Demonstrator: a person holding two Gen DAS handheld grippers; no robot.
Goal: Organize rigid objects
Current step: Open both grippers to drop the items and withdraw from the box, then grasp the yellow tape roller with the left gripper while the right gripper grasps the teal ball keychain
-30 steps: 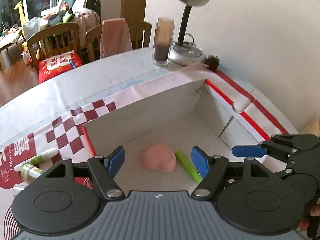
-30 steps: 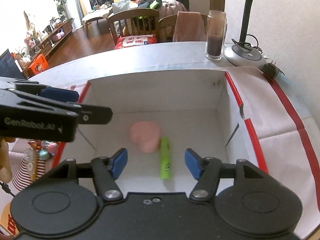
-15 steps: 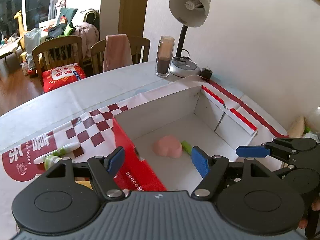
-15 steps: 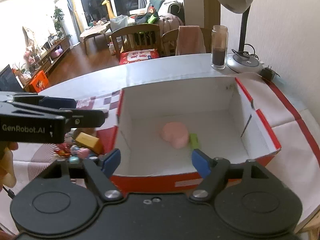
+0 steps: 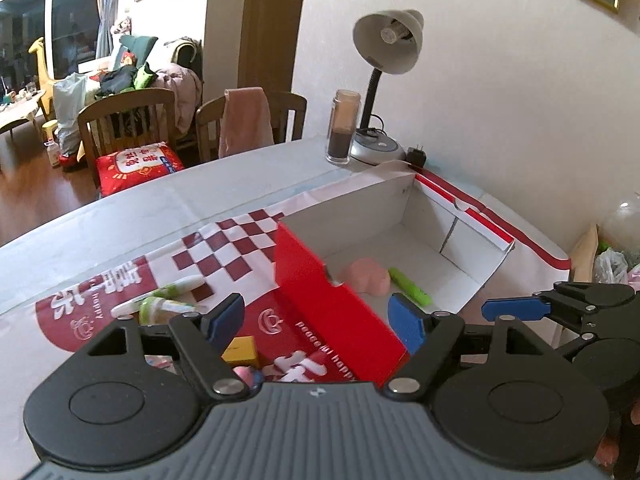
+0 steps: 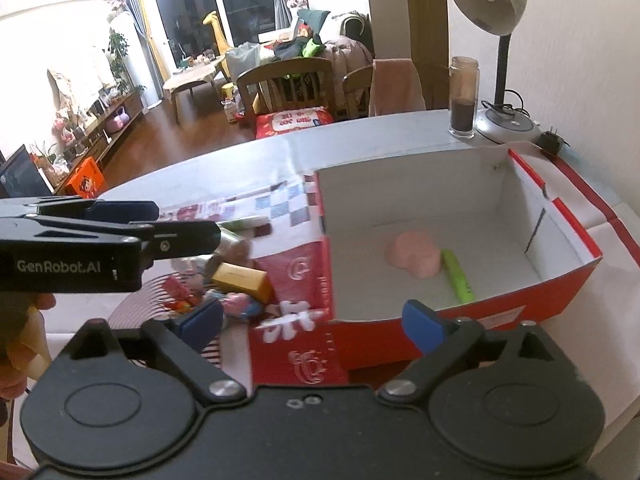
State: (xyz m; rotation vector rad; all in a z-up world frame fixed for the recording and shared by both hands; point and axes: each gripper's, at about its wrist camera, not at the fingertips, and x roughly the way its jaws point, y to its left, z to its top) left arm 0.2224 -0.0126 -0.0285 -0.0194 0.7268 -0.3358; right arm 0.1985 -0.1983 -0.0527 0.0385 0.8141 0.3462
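Left wrist view: the open red cardboard box with a white inside (image 5: 340, 312) lies ahead of the left gripper (image 5: 318, 318), whose blue-padded jaws are opening with nothing pressed between them; only the box's near red wall shows in the gap. Inside the box, toward one o'clock, the pink heart-shaped soft block (image 5: 370, 276) lies touching the lime-green marker pen (image 5: 410, 286). A yellow rectangular block (image 5: 240, 350) sits near eleven o'clock, by the left pad.

A second ago both grippers hung low over the box floor; now the whole box shows beyond them.

Right wrist view: the right gripper (image 6: 310, 320) points downward, its jaws opening wide, empty, astride the box's near corner.
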